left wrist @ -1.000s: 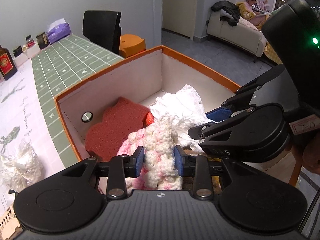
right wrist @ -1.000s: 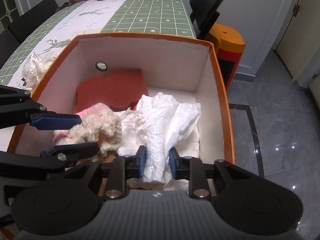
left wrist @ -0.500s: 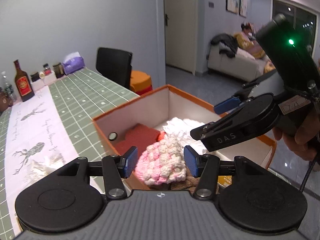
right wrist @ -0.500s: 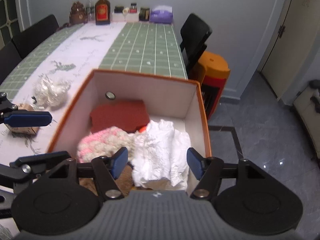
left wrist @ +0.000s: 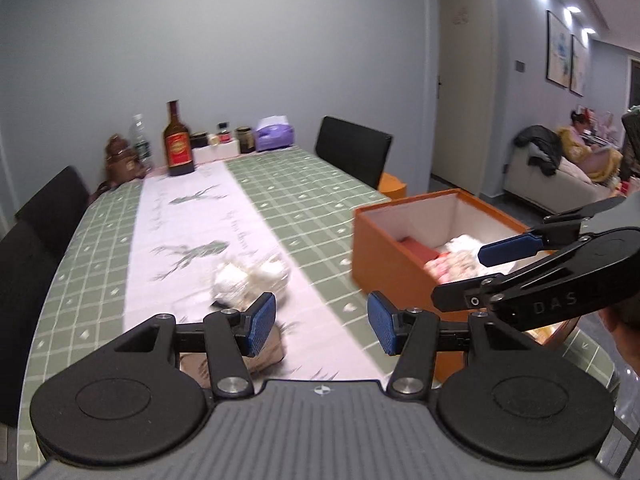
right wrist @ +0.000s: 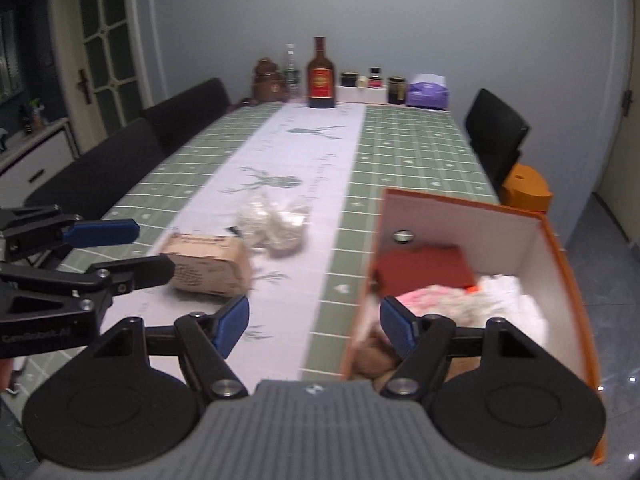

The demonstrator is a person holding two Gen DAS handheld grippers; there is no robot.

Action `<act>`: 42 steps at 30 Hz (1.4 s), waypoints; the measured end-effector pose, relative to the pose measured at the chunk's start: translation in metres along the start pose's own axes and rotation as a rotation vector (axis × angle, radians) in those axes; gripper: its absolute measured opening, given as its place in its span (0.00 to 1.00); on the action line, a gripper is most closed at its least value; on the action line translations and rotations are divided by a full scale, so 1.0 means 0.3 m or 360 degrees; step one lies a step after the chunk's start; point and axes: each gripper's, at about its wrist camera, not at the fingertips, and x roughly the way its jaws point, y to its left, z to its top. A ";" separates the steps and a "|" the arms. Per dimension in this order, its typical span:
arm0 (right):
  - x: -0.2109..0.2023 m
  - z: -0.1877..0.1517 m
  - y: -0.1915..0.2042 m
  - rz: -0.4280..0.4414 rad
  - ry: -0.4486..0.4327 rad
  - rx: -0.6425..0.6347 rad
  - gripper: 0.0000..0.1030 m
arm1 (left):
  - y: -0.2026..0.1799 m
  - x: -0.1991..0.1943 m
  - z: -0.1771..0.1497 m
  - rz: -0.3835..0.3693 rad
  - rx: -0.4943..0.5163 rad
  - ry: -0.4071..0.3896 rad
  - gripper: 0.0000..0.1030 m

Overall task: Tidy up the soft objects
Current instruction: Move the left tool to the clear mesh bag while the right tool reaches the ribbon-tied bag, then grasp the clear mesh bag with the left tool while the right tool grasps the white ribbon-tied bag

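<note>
The orange box (right wrist: 560, 264) stands at the table's right end and holds a red sponge (right wrist: 424, 268), a pink-and-white knitted piece (right wrist: 436, 298) and a white cloth (right wrist: 508, 292); it also shows in the left wrist view (left wrist: 380, 256). A white crumpled bag (right wrist: 276, 224) and a brown soft packet (right wrist: 208, 266) lie on the table runner. My left gripper (left wrist: 320, 324) is open and empty above the table, just short of the bag (left wrist: 250, 280). My right gripper (right wrist: 314, 326) is open and empty over the box's left wall.
Bottles (right wrist: 321, 76), jars and a purple tissue pack (right wrist: 427, 92) line the far end of the table. Black chairs (right wrist: 496, 132) stand on both sides, and an orange stool (right wrist: 526, 190) stands beyond the box. A person sits on a sofa (left wrist: 576, 168) at the right.
Both grippers opened, let go of the knitted piece and the white cloth in the box, and pulled up and back. The left one swung left toward the table.
</note>
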 end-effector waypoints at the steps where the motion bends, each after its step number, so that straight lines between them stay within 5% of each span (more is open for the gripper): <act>1: 0.008 -0.010 0.026 0.0025 -0.0002 -0.0002 0.70 | 0.022 -0.010 -0.017 0.0008 -0.0022 0.0010 0.61; 11: 0.137 -0.058 0.192 0.0103 0.0126 -0.0074 0.70 | 0.220 -0.065 -0.133 0.0071 -0.0207 0.0064 0.61; 22: 0.206 0.072 0.189 0.0111 0.0184 -0.0134 0.70 | 0.370 -0.055 -0.027 0.0064 -0.0249 0.0116 0.61; 31: 0.343 0.235 0.176 0.0056 0.0306 -0.0354 0.70 | 0.408 0.113 0.097 0.0023 -0.0152 0.0180 0.60; 36: 0.494 0.315 0.145 0.0016 0.0377 -0.0501 0.70 | 0.421 0.278 0.172 -0.0011 -0.0040 0.0353 0.61; 42: 0.680 0.402 0.126 0.0110 0.0450 -0.0547 0.70 | 0.511 0.505 0.214 -0.0107 -0.0101 0.0567 0.64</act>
